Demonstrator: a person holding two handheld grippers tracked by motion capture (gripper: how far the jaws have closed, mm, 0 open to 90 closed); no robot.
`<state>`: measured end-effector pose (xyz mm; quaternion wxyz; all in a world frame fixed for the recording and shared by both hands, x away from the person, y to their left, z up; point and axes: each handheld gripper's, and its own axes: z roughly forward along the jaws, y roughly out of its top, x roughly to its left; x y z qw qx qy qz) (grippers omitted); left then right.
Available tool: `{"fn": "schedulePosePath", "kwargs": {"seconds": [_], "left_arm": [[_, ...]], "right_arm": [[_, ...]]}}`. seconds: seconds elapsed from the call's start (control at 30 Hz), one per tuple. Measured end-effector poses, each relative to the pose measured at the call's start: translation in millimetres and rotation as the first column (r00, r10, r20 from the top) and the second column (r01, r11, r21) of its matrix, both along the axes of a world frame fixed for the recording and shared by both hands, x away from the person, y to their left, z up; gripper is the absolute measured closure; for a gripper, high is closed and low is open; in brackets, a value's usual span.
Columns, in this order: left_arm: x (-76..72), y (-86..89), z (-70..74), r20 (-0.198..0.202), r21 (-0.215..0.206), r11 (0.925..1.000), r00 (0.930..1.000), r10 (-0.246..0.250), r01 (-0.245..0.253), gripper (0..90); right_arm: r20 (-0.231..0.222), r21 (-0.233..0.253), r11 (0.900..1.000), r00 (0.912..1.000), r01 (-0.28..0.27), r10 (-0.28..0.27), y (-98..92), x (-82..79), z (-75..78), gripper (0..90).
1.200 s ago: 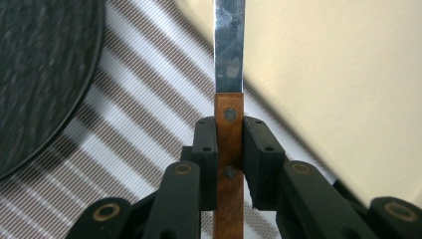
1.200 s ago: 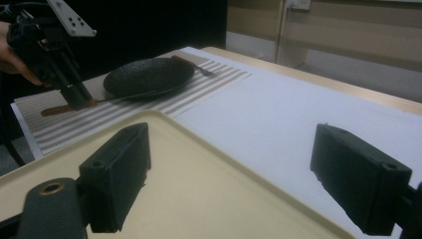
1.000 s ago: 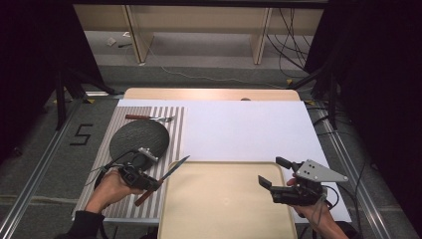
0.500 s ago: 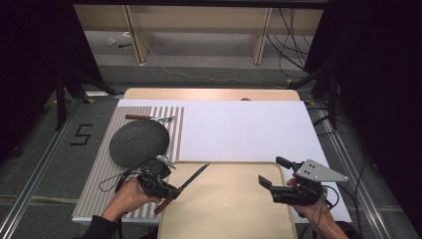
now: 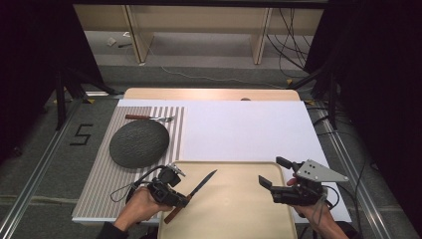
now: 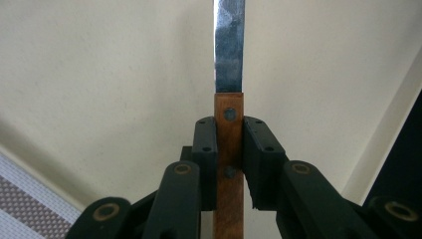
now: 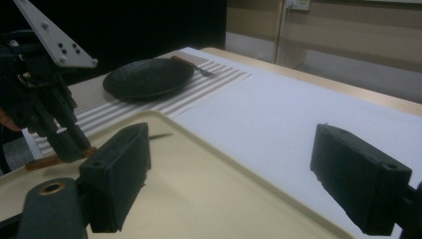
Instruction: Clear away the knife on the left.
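Here, the left gripper (image 5: 175, 196) clamps a knife (image 5: 195, 190) by its wooden handle, the blade pointing over the left part of a beige tray (image 5: 234, 209). The right gripper (image 5: 271, 175), its jaws spread wide and empty, hovers at the tray's right edge.

The left gripper (image 5: 185, 198) has carried the knife (image 5: 195, 191) rightward, off the striped mat (image 5: 99, 184) and over the tray (image 5: 234, 209). A second ago gripper and knife were above the mat's near edge, the blade tip just short of the tray's left rim; half a second ago the tip crossed that rim. Now the blade lies over the tray's left part and the handle end pokes past the rim. The hand (image 5: 137, 209) has come along.
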<state>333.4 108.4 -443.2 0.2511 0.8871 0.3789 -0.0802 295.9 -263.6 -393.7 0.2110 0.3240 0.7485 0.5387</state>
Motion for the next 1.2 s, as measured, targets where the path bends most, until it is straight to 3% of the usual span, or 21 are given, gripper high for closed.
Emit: {"fn": "schedulePosePath", "kwargs": {"seconds": [0.33,0.53,0.73,0.97,1.0,1.03,1.1,1.17,1.2], "left_arm": [[-7.8,-6.9,-5.7,-0.038,0.002,0.9987,0.998,0.051,-0.05,76.8],[-13.5,-10.6,-8.2,-0.049,0.026,0.9965,0.9956,0.08,-0.079,76.8],[-15.0,-13.7,-15.3,-0.065,0.058,0.9961,0.9954,0.07,-0.067,76.6],[-14.0,-14.5,-19.8,-0.084,0.051,0.9963,0.9938,0.073,-0.068,74.6],[-13.4,-14.3,-19.6,-0.098,0.037,0.997,0.9927,0.071,-0.068,71.0],[-12.6,-13.3,-19.0,-0.109,0.019,0.9972,0.9913,0.074,-0.072,60.3],[-12.0,-12.7,-18.3,-0.11,0.011,0.997,0.9908,0.078,-0.077,55.7],[-10.2,-11.8,-14.0,-0.098,-0.027,0.9962,0.992,0.08,-0.083,43.4],[-10.2,-11.8,-14.0,-0.098,-0.027,0.9962,0.992,0.08,-0.083,41.1]], "right_arm": [[0.001,0.002,1.0,1.0,-0.001,0.001,0.1,-0.5,0.5,17.0],[0.001,0.002,1.0,1.0,-0.003,0.003,0.2,-0.6,0.4,17.0],[0.003,0.001,1.0,1.0,-0.004,0.004,0.5,-0.7,0.3,17.0],[0.001,-0.003,1.0,1.0,-0.005,0.005,0.6,-0.7,0.0,17.0],[0.0,-0.002,1.0,1.0,-0.004,0.004,0.5,-0.8,0.1,17.0],[-0.001,0.001,1.0,1.0,-0.003,0.003,0.5,-0.7,0.4,17.0],[0.0,0.0,1.0,1.0,-0.004,0.004,0.6,-0.5,0.1,17.0],[0.0,0.0,1.0,1.0,-0.004,0.004,0.5,-0.5,0.1,17.0],[0.0,0.0,1.0,1.0,-0.004,0.004,0.5,-0.5,0.1,17.0]]}}
